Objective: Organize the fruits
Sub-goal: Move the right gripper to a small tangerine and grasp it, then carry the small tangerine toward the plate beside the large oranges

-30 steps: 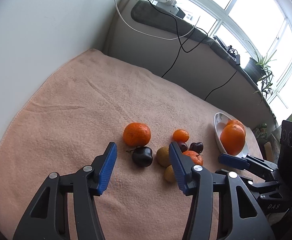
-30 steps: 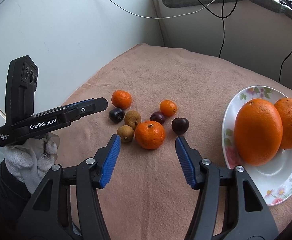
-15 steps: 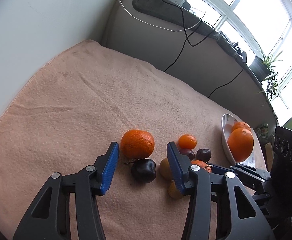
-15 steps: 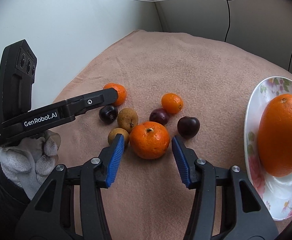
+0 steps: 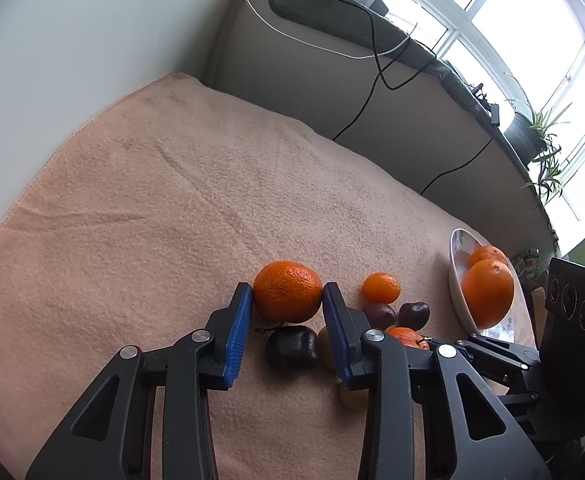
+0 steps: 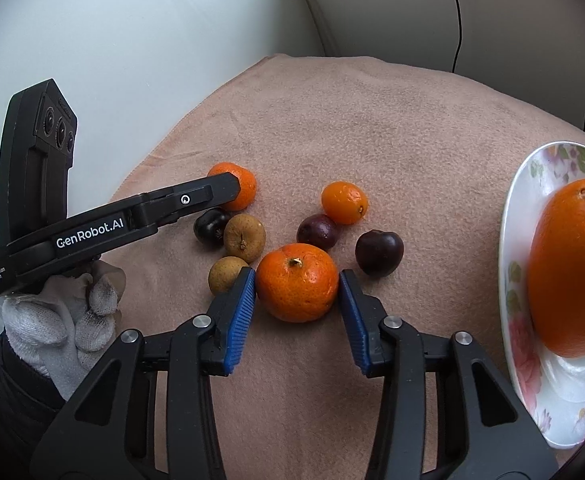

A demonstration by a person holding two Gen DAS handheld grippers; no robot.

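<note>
On the towel (image 6: 412, 120), my left gripper (image 5: 287, 298) and right gripper (image 6: 297, 284) each bracket a tangerine (image 5: 287, 291), pads touching; I should squeeze gently, lift straight, sparing neighbouring cherries, toward the plate (image 6: 510, 280).

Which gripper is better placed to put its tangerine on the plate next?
Right. The right gripper brackets a tangerine right beside the plate; the left gripper's tangerine lies farthest from it.

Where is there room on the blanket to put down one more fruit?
Free: the bare blanket between the wall and the fruit, and beyond the small orange. Crowded: the cluster around the brown fruit and the plate.
</note>
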